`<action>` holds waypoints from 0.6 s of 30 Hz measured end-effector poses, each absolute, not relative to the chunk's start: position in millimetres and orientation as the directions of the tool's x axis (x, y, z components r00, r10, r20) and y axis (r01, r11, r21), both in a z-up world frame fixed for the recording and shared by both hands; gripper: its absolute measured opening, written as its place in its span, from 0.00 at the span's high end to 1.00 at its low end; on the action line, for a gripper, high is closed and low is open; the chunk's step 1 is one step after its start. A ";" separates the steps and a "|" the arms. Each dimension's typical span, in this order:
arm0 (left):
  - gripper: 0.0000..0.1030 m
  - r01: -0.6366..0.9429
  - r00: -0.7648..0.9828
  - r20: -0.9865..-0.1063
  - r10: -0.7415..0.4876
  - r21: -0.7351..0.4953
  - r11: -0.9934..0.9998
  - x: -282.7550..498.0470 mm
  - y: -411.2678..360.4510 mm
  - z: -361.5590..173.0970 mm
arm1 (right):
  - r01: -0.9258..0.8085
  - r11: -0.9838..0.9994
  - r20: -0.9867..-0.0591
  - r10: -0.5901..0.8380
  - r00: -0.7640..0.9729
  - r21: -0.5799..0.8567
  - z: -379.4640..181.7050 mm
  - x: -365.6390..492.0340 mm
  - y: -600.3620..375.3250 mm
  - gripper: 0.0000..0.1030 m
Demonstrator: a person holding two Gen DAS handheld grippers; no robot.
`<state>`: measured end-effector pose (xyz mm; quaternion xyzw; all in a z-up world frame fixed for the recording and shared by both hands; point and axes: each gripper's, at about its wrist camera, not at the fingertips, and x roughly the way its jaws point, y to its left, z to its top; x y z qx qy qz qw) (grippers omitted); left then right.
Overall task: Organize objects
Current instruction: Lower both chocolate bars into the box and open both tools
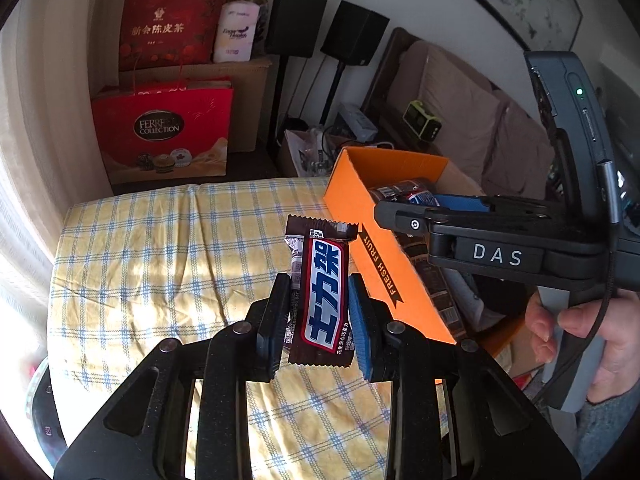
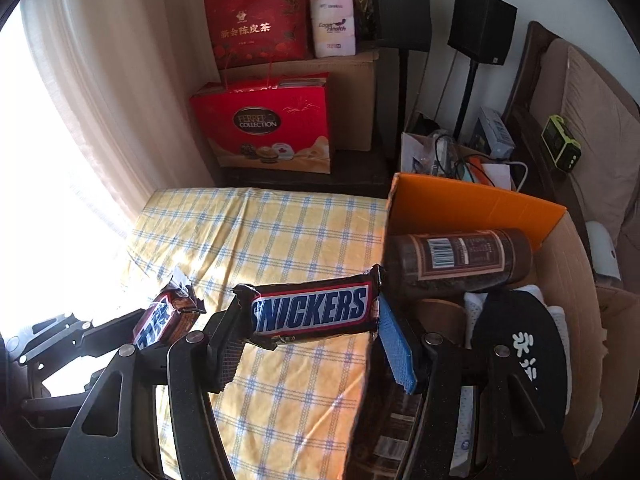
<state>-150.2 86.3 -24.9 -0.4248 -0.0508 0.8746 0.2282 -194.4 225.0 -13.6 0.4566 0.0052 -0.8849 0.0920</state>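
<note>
On the left wrist view, my left gripper (image 1: 319,308) has its fingers (image 1: 273,320) closed on a Snickers bar with Chinese lettering (image 1: 322,292), pinched across its width so it stands upright between the pads, lifted above the yellow checked cloth (image 1: 160,264) on the tabletop. Just right of the fingers sits the orange box (image 1: 384,264), its long side printed "FRESH FRUIT". Over the box, beyond my right fingertip, the right gripper (image 1: 404,216) reaches in sideways, and the hand (image 1: 592,340) holding its grip shows at the right edge. A wrapped item lies under it inside the box; I cannot tell what it is.

On the right wrist view, my right gripper (image 2: 316,328) has its fingers (image 2: 394,344) clamped on the ends of a second Snickers bar (image 2: 312,312), held crosswise and level, logo facing me, right at the box's near left wall. Past the right finger, a brown cylindrical jar (image 2: 460,260) lies on its side in the box, beside a black cloth with white characters (image 2: 520,344). Left of my fingers, the other bar shows, gripped by the left gripper.
</note>
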 end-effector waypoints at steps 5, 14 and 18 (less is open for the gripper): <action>0.74 -0.399 -0.500 -0.716 0.487 -0.308 -0.864 -142.8 124.8 -25.3 | 0.102 -0.993 -0.809 -0.102 -0.579 0.053 -5.8 -177.8 270.6 0.40; 0.74 -0.454 -0.458 -0.722 0.518 -0.312 -0.835 -134.2 184.8 -28.8 | 0.029 -0.998 -0.813 -0.068 -0.579 0.063 -10.3 -152.9 325.1 0.40; 0.74 -0.464 -0.444 -0.731 0.518 -0.308 -0.831 -131.6 204.0 -33.2 | 0.010 -0.997 -0.819 -0.068 -0.569 0.076 -19.8 -149.5 337.5 0.40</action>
